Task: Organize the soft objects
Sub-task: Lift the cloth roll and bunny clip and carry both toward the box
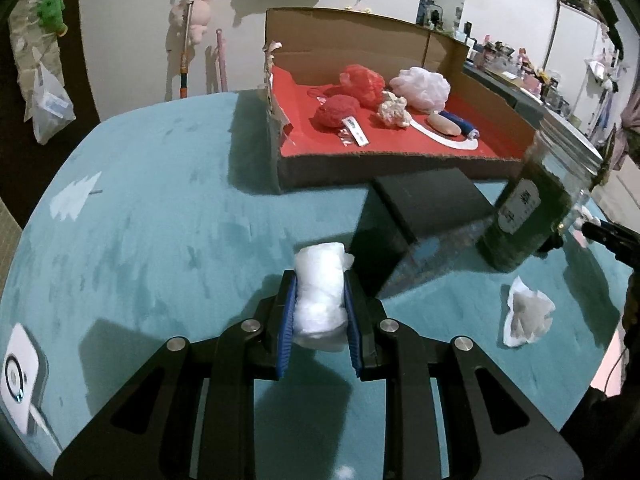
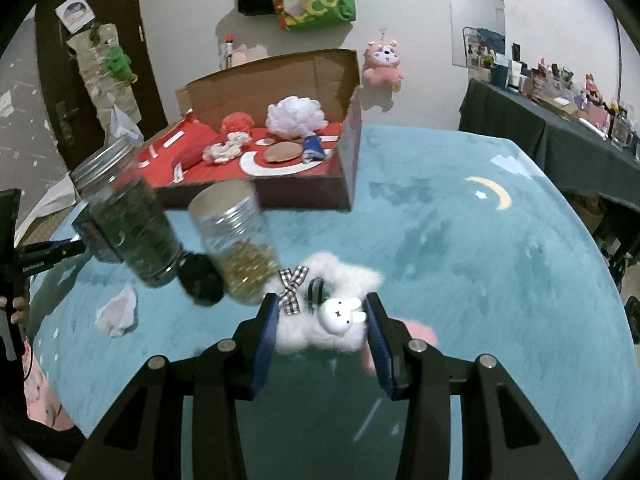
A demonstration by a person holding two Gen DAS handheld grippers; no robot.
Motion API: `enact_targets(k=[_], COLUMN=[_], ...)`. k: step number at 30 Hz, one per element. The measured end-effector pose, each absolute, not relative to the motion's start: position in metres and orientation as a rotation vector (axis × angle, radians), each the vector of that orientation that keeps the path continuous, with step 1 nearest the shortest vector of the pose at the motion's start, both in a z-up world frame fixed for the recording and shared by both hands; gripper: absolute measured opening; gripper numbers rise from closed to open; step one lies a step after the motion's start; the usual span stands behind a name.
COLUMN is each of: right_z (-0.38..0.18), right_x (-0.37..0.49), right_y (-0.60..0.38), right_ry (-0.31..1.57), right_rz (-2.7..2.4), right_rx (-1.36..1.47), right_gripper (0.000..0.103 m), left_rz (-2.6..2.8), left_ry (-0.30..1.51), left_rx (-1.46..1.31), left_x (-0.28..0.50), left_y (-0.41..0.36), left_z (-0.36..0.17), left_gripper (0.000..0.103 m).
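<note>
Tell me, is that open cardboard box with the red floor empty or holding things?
Holding things: the cardboard box contains red puffs and a white mesh puff.

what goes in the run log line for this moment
left tool: shut on white cotton wad | right tool: shut on fluffy white bunny charm | cardboard box: ahead, holds poufs

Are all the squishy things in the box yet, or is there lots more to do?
Partly done. The cardboard box already holds the red puffs, a white pouf and a few more. In hand: the left gripper squeezes a white wad, and the right gripper holds a fluffy bunny scrunchie. Left: a crumpled tissue on the teal cloth.
</note>
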State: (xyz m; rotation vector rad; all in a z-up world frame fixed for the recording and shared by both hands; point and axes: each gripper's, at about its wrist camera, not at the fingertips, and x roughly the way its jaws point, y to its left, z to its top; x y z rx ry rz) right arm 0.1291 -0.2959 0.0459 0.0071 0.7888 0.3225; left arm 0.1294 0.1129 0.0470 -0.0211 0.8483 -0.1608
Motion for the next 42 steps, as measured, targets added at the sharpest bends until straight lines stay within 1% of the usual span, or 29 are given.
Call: enact_targets(k=[10, 22, 33, 42], right_z=[0.049, 0.06, 0.075, 0.088], right_x=[0.161, 0.187, 0.196, 0.205], right_y=[-0.302, -0.3, -0.289, -0.277], right_ry=[0.807, 0.803, 0.771, 0.744], right_rz=[0.324, 0.366, 0.405, 0.44], right_rx=[0.025, 0.021, -0.041, -0.113], right_gripper=[0.045, 0.045, 0.045, 0.045], left_rz=[-0.216, -0.294, -0.361, -0.434], left_ry=[0.861, 0.845, 0.822, 0.815], left_rx=[-0.017, -0.001, 0.03, 0.081], left_x=[0.161, 0.181, 0.194, 0.207], left_y=[0.125, 0.126, 0.125, 0.107], left_z=[0.05, 0.062, 0.078, 0.088], left_gripper=[0.021, 0.021, 0.021, 0.021])
